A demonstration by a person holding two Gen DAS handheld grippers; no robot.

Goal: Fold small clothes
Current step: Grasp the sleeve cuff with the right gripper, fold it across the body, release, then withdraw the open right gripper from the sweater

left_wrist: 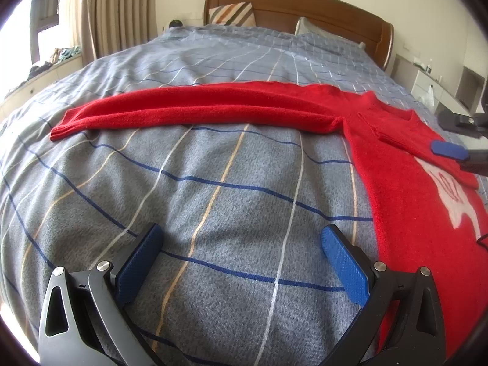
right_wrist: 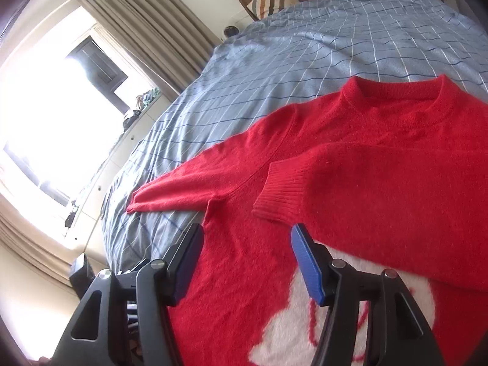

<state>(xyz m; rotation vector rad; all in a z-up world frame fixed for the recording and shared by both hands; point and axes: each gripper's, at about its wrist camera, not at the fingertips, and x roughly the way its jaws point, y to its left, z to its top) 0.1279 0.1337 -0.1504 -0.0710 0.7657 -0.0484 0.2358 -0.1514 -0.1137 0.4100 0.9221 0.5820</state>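
1 red sweater [right_wrist: 381, 164] is lying flat on the plaid bed cover [left_wrist: 213, 189], w/ 1 sleeve stretching out sideways & 1 lying across the chest. 2 grippers: left gripper [left_wrist: 241, 254] is hovering over bare cover, jaws apart, empty; right gripper [right_wrist: 245, 262] is hovering over the sweater, jaws apart, gripping nothing.

Red sweater [right_wrist: 366, 158] beneath parted gripper [right_wrist: 244, 262]

Red knitted sweater [right_wrist: 381, 164]: hem and lower body cut off below right claw [right_wrist: 245, 262], white chest motif [right_wrist: 305, 329] partly behind its fingers.

Folded-in sleeve covers part of chest ahead of that claw.

Small heap on window ledge [left_wrist: 58, 56], far left of left claw [left_wrist: 241, 262], too small to tell.

Right claw from left camera: only one blue pad visible, rest beyond edge.
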